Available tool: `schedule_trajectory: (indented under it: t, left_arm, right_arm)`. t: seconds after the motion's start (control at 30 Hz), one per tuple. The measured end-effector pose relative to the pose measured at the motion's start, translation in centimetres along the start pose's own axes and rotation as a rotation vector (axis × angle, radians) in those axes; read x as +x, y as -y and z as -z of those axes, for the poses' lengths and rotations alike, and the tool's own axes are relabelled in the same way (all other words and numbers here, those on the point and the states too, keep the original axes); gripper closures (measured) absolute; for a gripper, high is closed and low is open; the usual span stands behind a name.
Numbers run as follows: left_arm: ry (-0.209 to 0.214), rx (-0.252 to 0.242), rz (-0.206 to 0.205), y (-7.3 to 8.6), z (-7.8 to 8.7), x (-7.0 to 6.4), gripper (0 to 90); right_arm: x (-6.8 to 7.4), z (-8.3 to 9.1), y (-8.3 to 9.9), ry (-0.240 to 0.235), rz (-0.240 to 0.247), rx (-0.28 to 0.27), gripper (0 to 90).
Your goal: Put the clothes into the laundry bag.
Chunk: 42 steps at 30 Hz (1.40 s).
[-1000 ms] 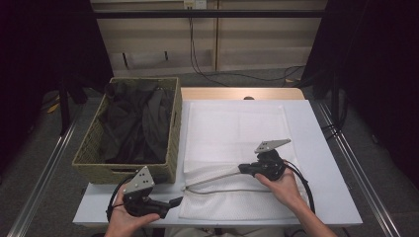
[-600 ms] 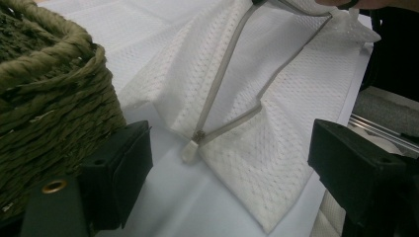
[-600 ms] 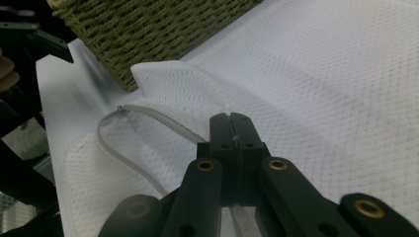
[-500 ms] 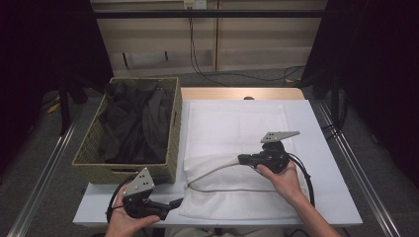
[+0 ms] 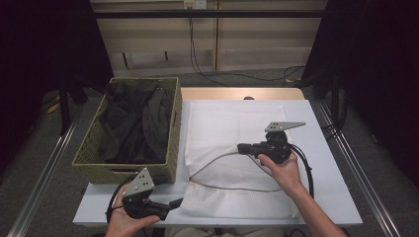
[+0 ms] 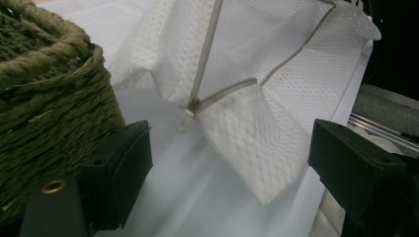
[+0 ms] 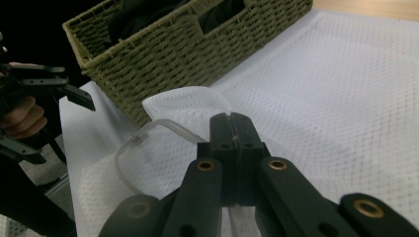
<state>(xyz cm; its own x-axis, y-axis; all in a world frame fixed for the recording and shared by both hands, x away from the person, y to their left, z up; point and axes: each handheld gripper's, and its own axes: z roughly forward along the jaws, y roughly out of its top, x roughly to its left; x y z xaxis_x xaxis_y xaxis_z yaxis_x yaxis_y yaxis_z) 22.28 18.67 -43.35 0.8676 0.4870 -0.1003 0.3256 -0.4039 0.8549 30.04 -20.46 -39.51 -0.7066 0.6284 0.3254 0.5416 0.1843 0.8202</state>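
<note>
A white mesh laundry bag (image 5: 232, 123) lies flat on the table, its zipper edge pulled up into an open loop. My right gripper (image 5: 240, 147) is shut on that upper zipper edge and holds it raised; in the right gripper view the jaws (image 7: 230, 129) are pressed together over the mesh. My left gripper (image 5: 177, 203) stands open at the table's front, just off the bag's near left corner. In the left gripper view the zipper pull (image 6: 187, 120) hangs ahead between the open jaws, apart from them.
A woven basket (image 5: 123, 170) holding dark clothing (image 5: 133, 123) sits on the left, close against the bag and my left gripper. The basket's wall (image 6: 44, 98) stands just left of the left jaw. The table's front edge (image 5: 222, 221) is near.
My right gripper has moved right and toward the far side, carrying the bag's zipper edge and widening the opening. The left gripper has stayed put.
</note>
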Motion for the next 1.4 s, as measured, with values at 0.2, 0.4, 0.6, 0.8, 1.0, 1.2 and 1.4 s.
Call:
schedule_trajectory:
  t: [0.2,0.4,0.6,0.8,1.0,1.2,1.4]
  left_arm:
    - [-0.002,-0.004,-0.003,0.0,0.1,0.1,16.8]
    - [-0.021,-0.028,0.002,0.0,0.5,0.0,16.5]
    - [-0.015,-0.031,-0.008,-0.1,0.5,-0.3,16.4]
    - [0.006,-0.047,0.008,-0.4,1.0,-0.4,20.7]
    - [-0.053,-0.092,-0.005,-2.1,2.2,0.4,18.4]
    - [-0.05,-0.09,0.03,-3.7,3.2,3.2,17.0]
    - [-0.11,-0.136,0.087,-5.0,4.1,4.9,15.7]
  right_arm:
    - [0.1,0.4,-1.2,-0.011,0.016,-0.04,90.0]
    - [0.1,0.9,-2.0,-0.026,0.016,-0.078,90.0]
    - [0.4,1.4,-3.1,-0.032,0.034,-0.117,90.0]
    - [0.5,1.7,-2.8,-0.023,0.049,-0.106,90.0]
    - [0.7,1.1,-2.7,-0.036,0.05,-0.093,90.0]
    - [0.6,0.9,-2.7,-0.04,0.05,-0.085,90.0]
    - [0.5,0.9,-2.7,-0.042,0.047,-0.087,90.0]
